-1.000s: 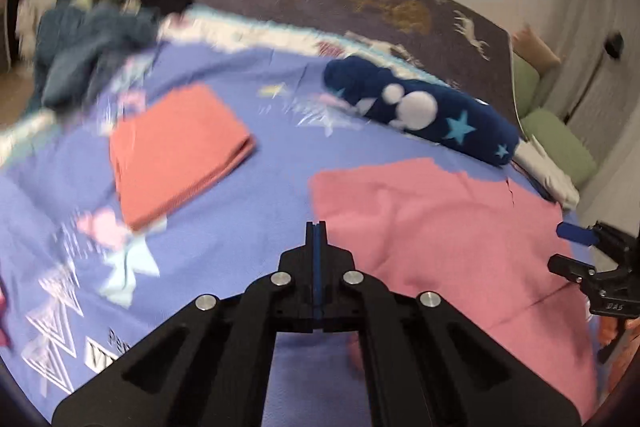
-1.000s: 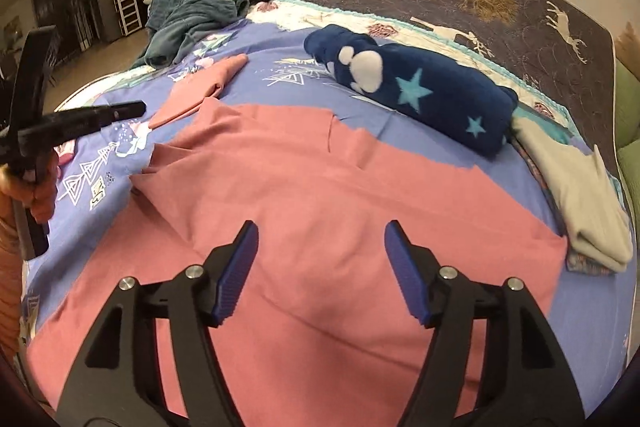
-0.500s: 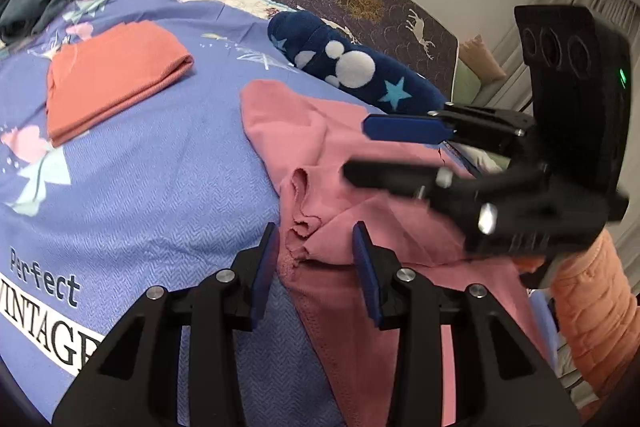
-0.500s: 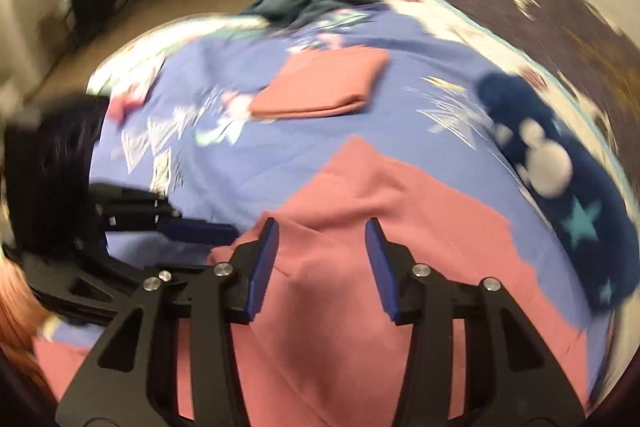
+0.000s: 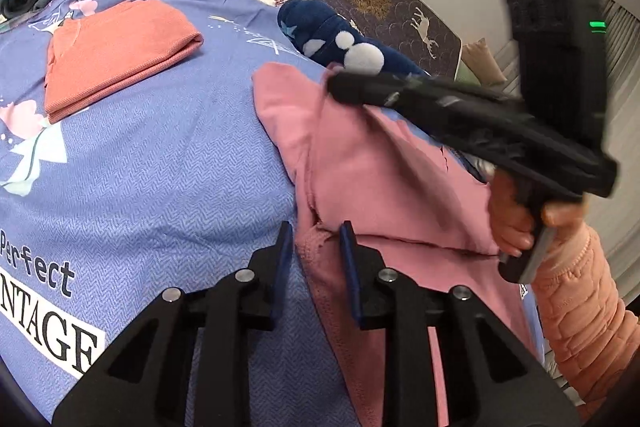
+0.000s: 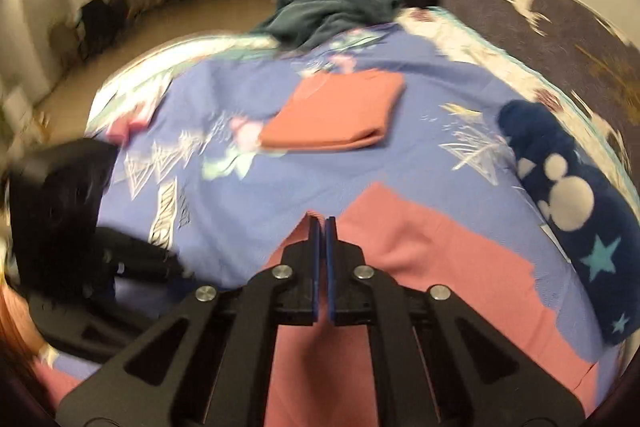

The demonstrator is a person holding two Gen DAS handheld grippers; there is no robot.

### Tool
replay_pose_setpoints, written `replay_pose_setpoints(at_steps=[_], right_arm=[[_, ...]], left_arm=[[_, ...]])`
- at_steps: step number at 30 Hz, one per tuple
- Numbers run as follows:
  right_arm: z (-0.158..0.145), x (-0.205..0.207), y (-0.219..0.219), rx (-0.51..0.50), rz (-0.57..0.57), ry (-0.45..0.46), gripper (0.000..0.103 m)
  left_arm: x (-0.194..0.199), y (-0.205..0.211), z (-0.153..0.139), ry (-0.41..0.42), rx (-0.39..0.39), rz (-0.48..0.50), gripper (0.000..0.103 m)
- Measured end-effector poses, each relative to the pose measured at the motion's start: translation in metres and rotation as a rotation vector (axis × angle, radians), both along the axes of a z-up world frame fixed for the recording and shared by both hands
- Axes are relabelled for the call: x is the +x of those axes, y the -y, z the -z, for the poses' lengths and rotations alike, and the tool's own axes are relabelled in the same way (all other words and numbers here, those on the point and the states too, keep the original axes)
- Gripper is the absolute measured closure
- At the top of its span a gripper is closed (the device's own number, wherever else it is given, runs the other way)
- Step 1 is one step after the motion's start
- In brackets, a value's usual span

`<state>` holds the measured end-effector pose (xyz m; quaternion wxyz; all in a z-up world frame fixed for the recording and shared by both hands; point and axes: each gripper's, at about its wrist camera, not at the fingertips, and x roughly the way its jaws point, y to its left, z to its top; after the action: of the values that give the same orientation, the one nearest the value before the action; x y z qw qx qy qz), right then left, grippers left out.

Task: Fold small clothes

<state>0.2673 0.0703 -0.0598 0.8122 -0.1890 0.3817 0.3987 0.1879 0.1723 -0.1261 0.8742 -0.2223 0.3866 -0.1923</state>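
1. Left gripper (image 5: 313,241) low over the near hem of the pink garment (image 5: 384,179); jaws narrow, just been closing, a bunched bit of hem between the blue pads (image 5: 347,259). Cannot tell whether pads actually press the cloth.
2. Right gripper (image 6: 320,223) clamped on the pink garment (image 6: 440,259) at its pointed left corner; jaws just been closing, pads nearly together with a sliver of pink between them. Seen blurred from the left wrist view (image 5: 340,89), tip at the garment's far edge, cloth pulled into a ridge under it.
3. Hand (image 5: 516,223) in an orange quilted sleeve (image 5: 576,311) gripping the right tool's handle.
4. Pink garment spread on the purple printed bedsheet (image 5: 160,167), right half of the bed, partly lifted and creased along the left side.
5. Folded orange cloth (image 5: 116,51) lying flat on the sheet, well apart from the pink one, toward the far left.
6. Navy star-print pillow roll (image 6: 568,203) just beyond the pink garment.
7. Teal blanket pile (image 6: 328,7) at the far end of the bed.
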Motion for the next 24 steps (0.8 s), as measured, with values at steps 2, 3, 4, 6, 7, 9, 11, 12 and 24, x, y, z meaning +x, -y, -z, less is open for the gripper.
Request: replay_pose_setpoints(at_steps=[2,3,4,6,7,9,11,12,24], right_arm=[[0.014,0.012,0.000,-0.060,0.034,-0.035,0.084],[0.018,0.015,0.003,-0.071,0.052,-0.045,0.060],[0.019,0.020,0.010,-0.043,0.079,-0.052,0.051],[0.016,0.027,0.019,0.004,0.109,-0.063,0.046],[0.015,0.032,0.022,0.025,0.123,-0.082,0.046],[0.014,0.043,0.020,0.017,0.128,-0.101,0.040],[0.015,0.051,0.011,-0.013,0.122,-0.101,0.036],[0.017,0.055,0.005,-0.021,0.115,-0.115,0.035],[0.046,0.087,-0.045,-0.021,0.236,-0.138,0.086]], left_arm=[[-0.001,0.000,0.000,0.002,0.005,0.000,0.078],[-0.001,0.001,0.000,0.002,0.007,0.000,0.078],[-0.001,0.001,0.000,0.002,0.006,0.001,0.078],[0.000,0.000,0.001,0.001,-0.005,0.005,0.078],[0.000,-0.001,0.001,-0.001,-0.010,0.005,0.076],[0.000,-0.001,0.002,0.001,-0.025,0.016,0.070],[0.000,0.001,0.001,0.005,-0.017,0.022,0.068],[0.000,0.002,0.001,0.006,-0.011,0.022,0.068],[-0.006,0.021,-0.006,0.010,0.161,0.005,0.097]])
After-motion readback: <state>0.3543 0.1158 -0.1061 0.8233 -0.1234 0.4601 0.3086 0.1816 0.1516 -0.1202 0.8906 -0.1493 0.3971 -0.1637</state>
